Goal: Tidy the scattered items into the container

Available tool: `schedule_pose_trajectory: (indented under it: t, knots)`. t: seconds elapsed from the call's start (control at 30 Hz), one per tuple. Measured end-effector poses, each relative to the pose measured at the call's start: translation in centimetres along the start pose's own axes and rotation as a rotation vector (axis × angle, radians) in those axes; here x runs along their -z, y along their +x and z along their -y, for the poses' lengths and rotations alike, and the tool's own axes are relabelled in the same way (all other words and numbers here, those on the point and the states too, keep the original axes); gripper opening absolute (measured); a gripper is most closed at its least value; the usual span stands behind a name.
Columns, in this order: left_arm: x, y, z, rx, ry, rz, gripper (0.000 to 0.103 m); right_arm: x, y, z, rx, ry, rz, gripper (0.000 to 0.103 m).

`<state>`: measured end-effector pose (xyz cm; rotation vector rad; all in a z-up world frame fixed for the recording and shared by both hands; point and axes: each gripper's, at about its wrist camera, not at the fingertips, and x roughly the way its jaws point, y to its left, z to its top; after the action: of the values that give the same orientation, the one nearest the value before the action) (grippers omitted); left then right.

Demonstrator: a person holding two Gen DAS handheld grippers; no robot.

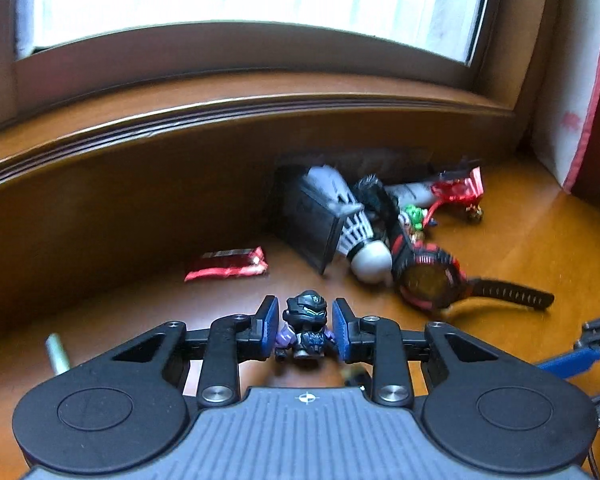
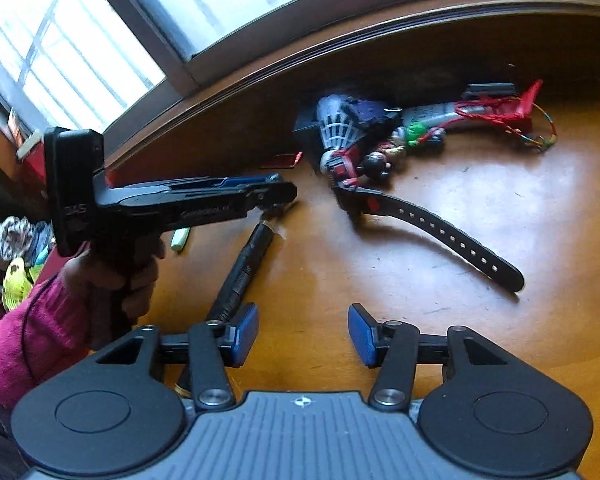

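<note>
Now my left tongs (image 1: 305, 326) grasp the upright toy figure (image 1: 307, 326), with the container (image 1: 312, 216) farther off to the right, while my right tongs (image 2: 303, 334) hang released.

We read one marking only: "245" in pale digits on the black upright block (image 2: 74, 184) at the rear of the left gripper (image 2: 278, 196). Pale lettering along the gripper's side, forward of that block, is too blurred to read. Print on the red foil packet (image 1: 226, 268) is likewise illegible.
</note>
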<state>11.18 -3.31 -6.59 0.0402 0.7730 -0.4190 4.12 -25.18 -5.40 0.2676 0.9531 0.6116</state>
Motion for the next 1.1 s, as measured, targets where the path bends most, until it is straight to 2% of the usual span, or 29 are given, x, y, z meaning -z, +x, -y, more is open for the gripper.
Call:
schedule_pose_trajectory:
  t: [0.13,0.4,0.63,0.87,1.1]
  knots:
    - [0.8,-1.3,-0.4,-0.060,-0.028,0.001,0.035,-0.2,0.2,-1.4,0.002,-0.087,-0.006,0.054]
    - [0.3,-2.7,0.0,-0.106,-0.097,0.040,0.032,0.0,0.1,-2.4,-0.010,-0.130,-0.011,0.056]
    - [1.3,-7.2,0.2,-0.191,-0.162,0.077,0.032,0.0,1.0,-3.4,-0.030,-0.169,-0.019,0.057]
    - [3.8,-12.0,0.0,-0.265,-0.241,0.089,0.032,-0.7,2.8,-6.7,-0.048,-0.241,-0.040,0.066]
    - [5.9,-16.6,-0.4,-0.345,-0.304,0.130,0.032,-0.6,5.0,-7.9,-0.036,-0.217,-0.086,0.069]
